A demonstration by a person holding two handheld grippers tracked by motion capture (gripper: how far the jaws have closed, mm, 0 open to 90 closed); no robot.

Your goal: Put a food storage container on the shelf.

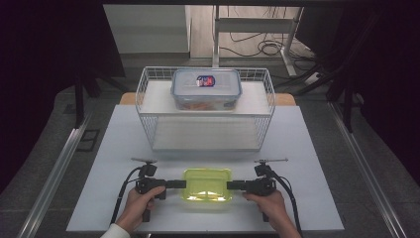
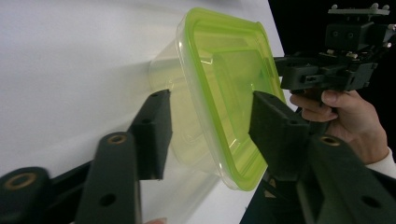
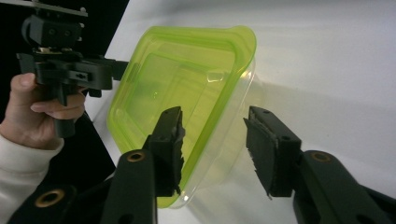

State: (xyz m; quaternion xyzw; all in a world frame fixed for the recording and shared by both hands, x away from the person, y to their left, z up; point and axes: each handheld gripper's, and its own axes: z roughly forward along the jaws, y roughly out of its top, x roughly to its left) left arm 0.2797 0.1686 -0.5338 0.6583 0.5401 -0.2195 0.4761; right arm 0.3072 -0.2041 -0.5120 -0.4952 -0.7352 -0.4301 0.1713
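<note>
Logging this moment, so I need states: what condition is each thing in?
Green-lidded container: lidded, flat on table, between both grippers.
Left gripper: jaws astride its end, gaps visible.
Right gripper: jaws astride the other end, not clamped.
Clear box: lidded, in wire basket.

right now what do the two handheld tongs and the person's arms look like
Both are black, blocky handheld tools. The left tongs and right tongs each end in two flat black jaws with brass-coloured pivot rings. A black cable loops back from each, and a grey plate sits on top. The person's left hand shows a white sleeve cuff.
</note>
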